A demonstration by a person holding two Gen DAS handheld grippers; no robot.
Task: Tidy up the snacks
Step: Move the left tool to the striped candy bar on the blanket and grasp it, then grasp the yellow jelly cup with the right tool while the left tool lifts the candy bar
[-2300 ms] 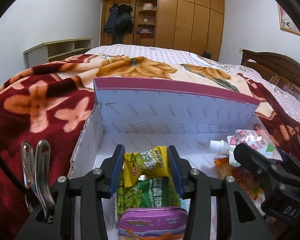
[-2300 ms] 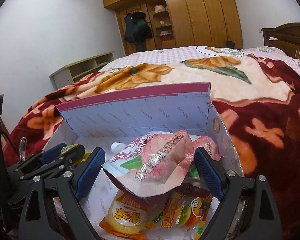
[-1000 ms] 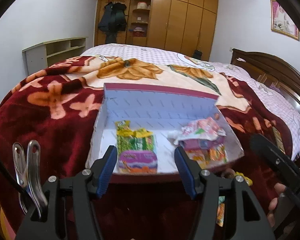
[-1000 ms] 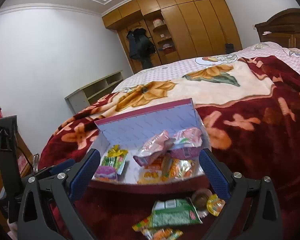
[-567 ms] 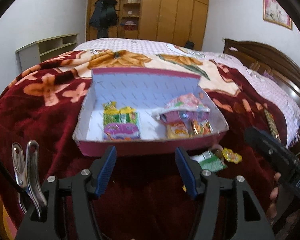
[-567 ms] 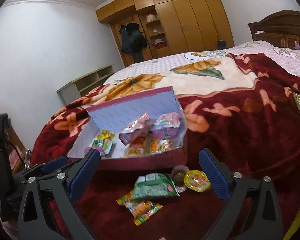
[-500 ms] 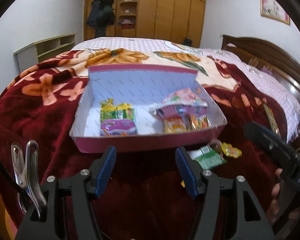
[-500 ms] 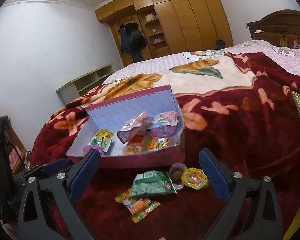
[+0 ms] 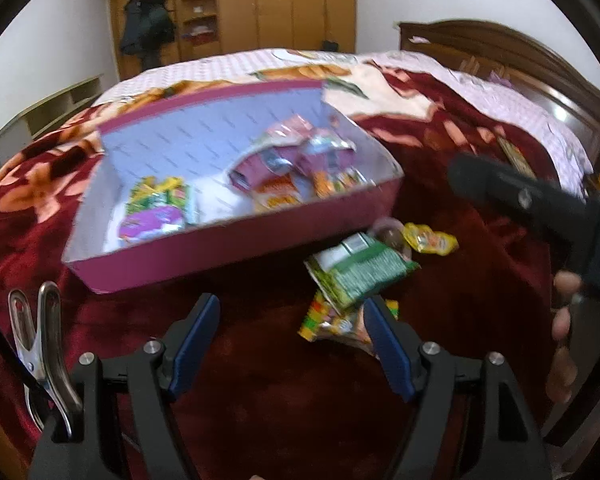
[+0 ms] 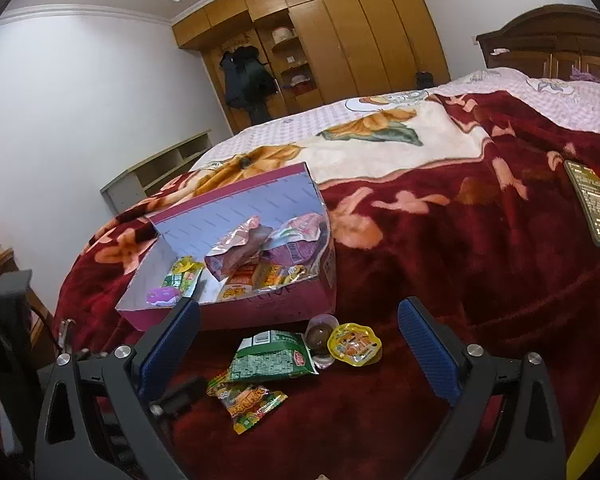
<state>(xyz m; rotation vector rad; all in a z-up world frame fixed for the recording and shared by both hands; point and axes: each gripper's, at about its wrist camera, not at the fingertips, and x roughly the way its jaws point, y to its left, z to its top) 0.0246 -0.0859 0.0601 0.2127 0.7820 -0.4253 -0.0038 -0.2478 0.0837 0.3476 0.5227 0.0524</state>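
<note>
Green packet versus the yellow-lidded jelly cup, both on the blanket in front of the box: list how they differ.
The green packet is a flat, roughly rectangular bag; the yellow-lidded jelly cup is small and rounded. The green packet overlaps a multicoloured candy packet; the jelly cup sits beside a round brown capsule. The packet lies nearer the left gripper, whose jaws are opening and empty. Both lie outside the pink box.

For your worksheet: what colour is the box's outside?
Pink box, clearest in the right wrist view.
</note>
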